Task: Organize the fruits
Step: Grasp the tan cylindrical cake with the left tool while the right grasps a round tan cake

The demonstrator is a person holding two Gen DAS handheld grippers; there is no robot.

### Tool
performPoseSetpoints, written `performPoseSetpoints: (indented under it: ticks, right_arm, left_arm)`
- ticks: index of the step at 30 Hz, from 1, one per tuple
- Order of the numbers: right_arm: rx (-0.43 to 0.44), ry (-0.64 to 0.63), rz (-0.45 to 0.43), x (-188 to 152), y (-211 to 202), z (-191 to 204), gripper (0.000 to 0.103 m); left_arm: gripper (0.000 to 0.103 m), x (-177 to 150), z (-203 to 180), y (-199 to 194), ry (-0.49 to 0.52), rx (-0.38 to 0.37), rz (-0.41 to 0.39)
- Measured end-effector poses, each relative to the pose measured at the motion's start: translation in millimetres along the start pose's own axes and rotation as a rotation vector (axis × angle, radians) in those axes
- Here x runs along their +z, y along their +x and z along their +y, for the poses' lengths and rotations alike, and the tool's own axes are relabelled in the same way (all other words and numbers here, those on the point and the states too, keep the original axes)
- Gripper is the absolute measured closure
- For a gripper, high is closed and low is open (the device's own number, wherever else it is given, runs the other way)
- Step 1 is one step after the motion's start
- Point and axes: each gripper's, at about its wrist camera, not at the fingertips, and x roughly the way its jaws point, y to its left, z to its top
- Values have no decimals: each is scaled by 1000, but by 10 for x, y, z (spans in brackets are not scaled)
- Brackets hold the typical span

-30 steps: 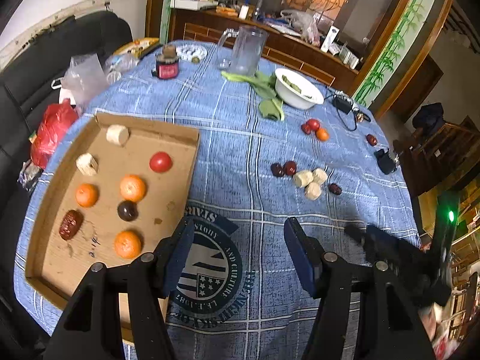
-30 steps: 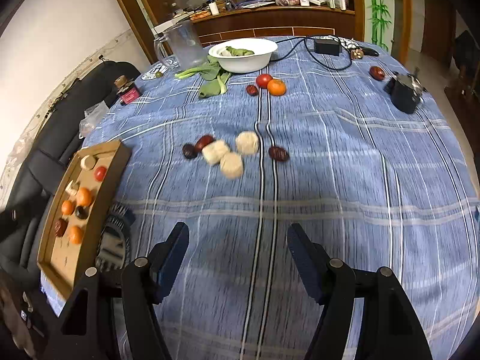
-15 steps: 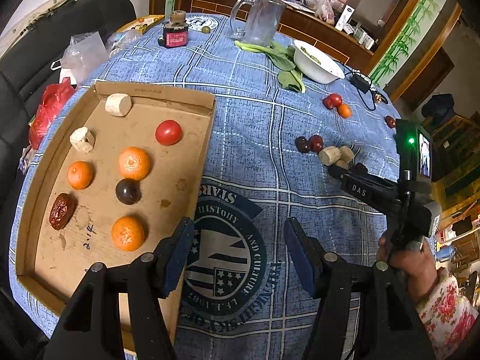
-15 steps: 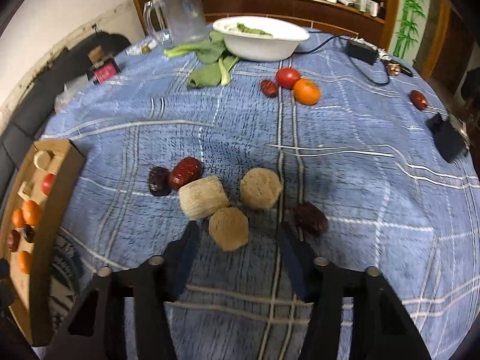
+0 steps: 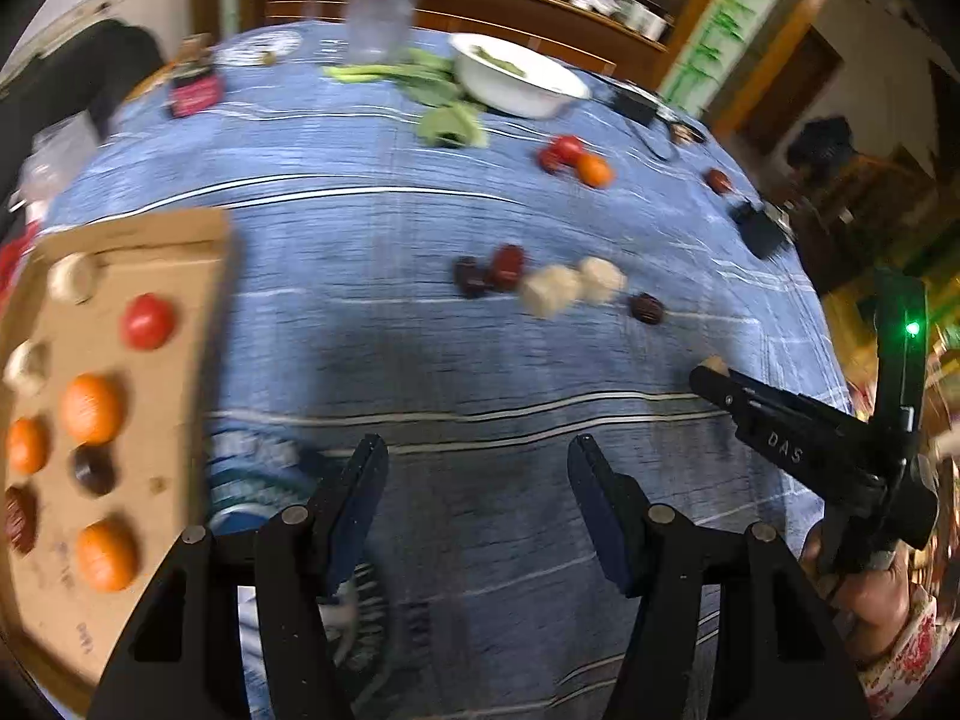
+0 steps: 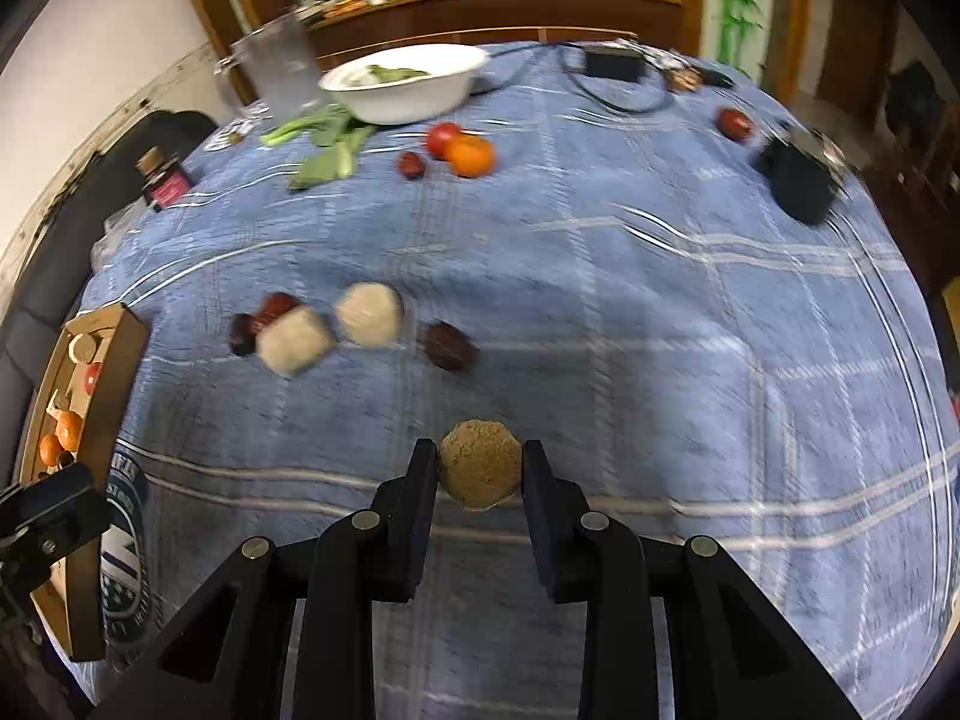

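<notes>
Fruits are being sorted here: a rough, crumbly tan round chunk (image 6: 480, 471) is being squeezed between the closing right tongs (image 6: 480, 474), lifted just above the blue plaid cloth on the table (image 6: 660, 312). Left tongs (image 5: 477, 480) are being held open, nothing between them. Smooth oranges (image 5: 90, 408) are sitting in the flat cardboard tray (image 5: 180, 360).

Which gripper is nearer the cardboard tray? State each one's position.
Left. The left gripper hangs, jaws apart and empty, just beside the cardboard tray. The right gripper, closing on a beige round piece, is farther across the tablecloth.
</notes>
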Motion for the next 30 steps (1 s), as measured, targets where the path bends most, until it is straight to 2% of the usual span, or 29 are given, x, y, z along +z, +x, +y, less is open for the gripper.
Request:
performPoseSetpoints:
  ticks: [3, 9, 15, 19, 22, 23, 27, 30]
  right_arm:
    - [-4, 30, 7, -58, -25, -150, 73]
    - [0, 48, 14, -107, -37, -264, 73]
    - [18, 53, 12, -123, -37, -291, 73]
    - [27, 56, 13, -119, -42, -304, 73]
    - [31, 62, 13, -120, -49, -313, 73]
    - [33, 64, 13, -116, -48, -321, 73]
    - [44, 76, 13, -110, -55, -323, 69]
    - [42, 71, 13, -106, -48, -297, 69]
  left_arm:
    - [42, 93, -112, 150, 28, -31, 17]
    - [42, 484, -313, 414, 133, -51, -5]
    - [46, 697, -457, 783, 243, -55, 60]
    - [48, 739, -452, 949, 252, -33, 80]
    - [73, 749, -365, 957, 210, -31, 82]
    - [75, 745, -327, 948, 191, -47, 84]
    - [75, 740, -307, 939, 191, -41, 69]
    - [70, 753, -362, 972, 217, -24, 65]
